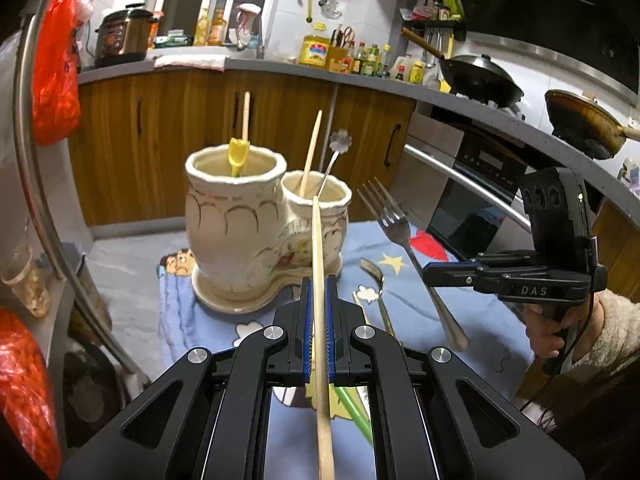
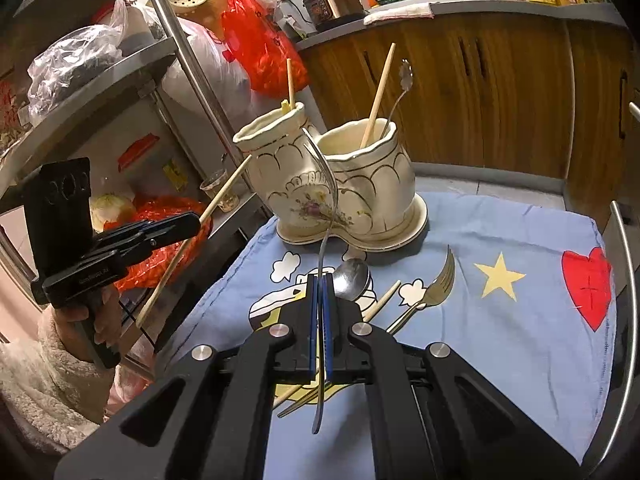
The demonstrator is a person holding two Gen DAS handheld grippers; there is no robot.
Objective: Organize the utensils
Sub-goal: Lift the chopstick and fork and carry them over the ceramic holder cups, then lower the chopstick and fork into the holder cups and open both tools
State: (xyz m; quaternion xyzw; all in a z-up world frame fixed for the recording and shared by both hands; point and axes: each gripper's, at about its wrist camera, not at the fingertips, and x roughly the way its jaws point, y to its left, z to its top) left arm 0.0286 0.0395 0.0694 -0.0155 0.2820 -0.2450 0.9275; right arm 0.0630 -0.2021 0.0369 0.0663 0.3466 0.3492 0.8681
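Chopstick [image 1: 320,280] clamped in left tongs [image 1: 319,320]; right tongs [image 2: 320,320] grip fork [image 2: 331,200].

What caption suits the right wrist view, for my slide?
Right gripper shut on a steel fork before the ceramic holder.

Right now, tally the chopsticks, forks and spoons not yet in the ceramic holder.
Chopsticks: 2, held chopstick and loose chopstick
Forks: 2, held silver fork and gold fork
Spoons: 1, spoon
Total: 5
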